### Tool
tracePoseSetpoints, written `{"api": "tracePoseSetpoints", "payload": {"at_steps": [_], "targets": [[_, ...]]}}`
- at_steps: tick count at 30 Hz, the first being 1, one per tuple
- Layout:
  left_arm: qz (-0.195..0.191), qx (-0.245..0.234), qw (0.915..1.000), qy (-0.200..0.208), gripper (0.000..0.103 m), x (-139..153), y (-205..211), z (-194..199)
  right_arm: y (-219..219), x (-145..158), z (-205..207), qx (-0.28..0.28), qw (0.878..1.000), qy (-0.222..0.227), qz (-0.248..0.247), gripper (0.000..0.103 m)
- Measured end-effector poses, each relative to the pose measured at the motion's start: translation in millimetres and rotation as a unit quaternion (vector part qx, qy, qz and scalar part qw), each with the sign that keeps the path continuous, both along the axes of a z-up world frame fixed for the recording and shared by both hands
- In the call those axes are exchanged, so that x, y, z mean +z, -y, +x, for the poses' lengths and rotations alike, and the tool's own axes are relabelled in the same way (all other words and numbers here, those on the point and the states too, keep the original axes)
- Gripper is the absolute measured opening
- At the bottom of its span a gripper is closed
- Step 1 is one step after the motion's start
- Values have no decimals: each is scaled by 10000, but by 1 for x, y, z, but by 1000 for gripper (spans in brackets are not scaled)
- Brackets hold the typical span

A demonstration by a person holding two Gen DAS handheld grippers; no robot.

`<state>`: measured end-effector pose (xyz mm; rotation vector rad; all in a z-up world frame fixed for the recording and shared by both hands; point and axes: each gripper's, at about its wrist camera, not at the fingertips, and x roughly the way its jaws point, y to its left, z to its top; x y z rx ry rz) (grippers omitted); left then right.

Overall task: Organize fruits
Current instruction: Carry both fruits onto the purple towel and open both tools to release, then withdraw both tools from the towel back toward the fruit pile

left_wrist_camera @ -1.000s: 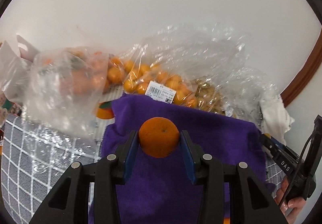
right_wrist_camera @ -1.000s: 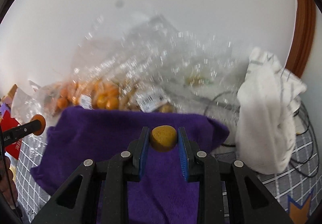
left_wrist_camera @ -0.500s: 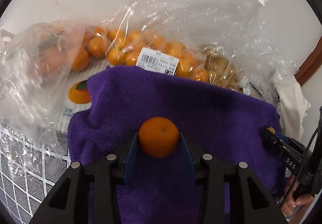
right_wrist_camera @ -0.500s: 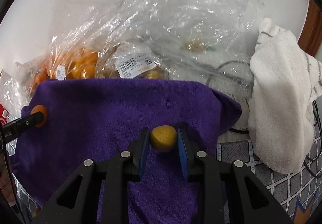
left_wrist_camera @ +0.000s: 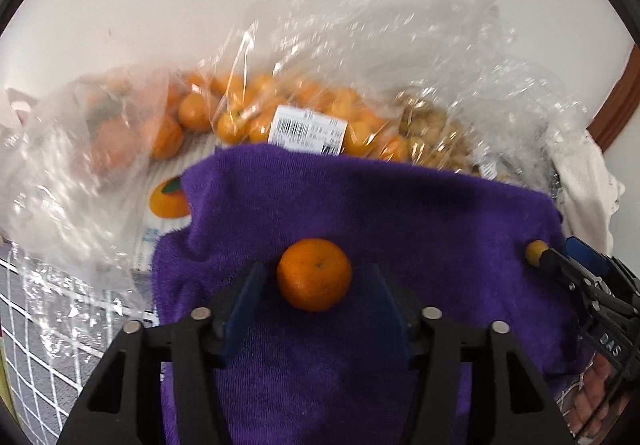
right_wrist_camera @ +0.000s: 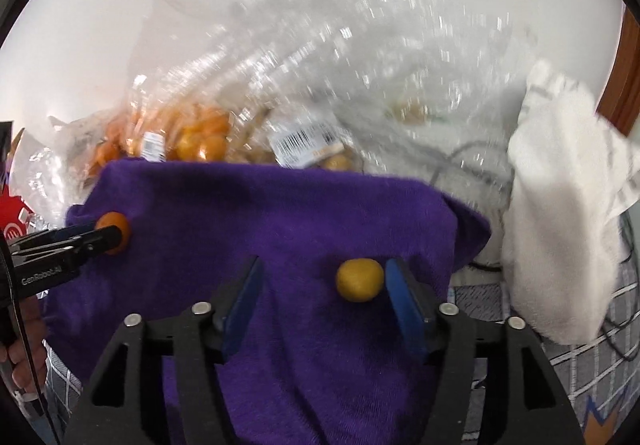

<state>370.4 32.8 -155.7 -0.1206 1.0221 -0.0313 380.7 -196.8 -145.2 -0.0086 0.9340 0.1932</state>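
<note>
- Left wrist view: we hold the left gripper [left_wrist_camera: 316, 293] with its fingers spread; the mandarin [left_wrist_camera: 314, 274] sits between them on the purple towel [left_wrist_camera: 400, 213], clear of both pads.
- We judge this fruit as placed near the towel's middle.
- Beyond the towel's far edge, the bagged oranges [left_wrist_camera: 240, 117] remain in clear plastic, so we judge most sorting as pending.
- Right wrist view: we hold the right gripper [right_wrist_camera: 324, 293] with its fingers spread; the small yellow fruit [right_wrist_camera: 359, 280] lies on the towel just beside the right-hand pad; contact cannot be determined.
- It lies toward the towel's right edge, with the white cloth [right_wrist_camera: 560, 237] beyond.
- Two fruits are set down; the bags remain.
</note>
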Motion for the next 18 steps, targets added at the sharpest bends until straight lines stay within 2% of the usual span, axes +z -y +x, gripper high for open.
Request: {"api": "tracePoseSetpoints", "payload": {"at_steps": [5, 11, 15, 18], "targets": [[54, -146, 9994, 302, 57, 27, 10, -17, -1, 35, -29, -10, 9992, 376, -135, 68], [131, -236, 9976, 641, 57, 66, 21, -39, 20, 67, -70, -184, 9982, 524, 246, 68], [257, -336, 9952, 879, 57, 90, 22, -70, 37, 81, -99, -437, 9958, 776, 229, 68], [221, -327, 9942, 997, 57, 102, 20, -102, 49, 84, -119, -517, 9955, 657, 441, 68]]}}
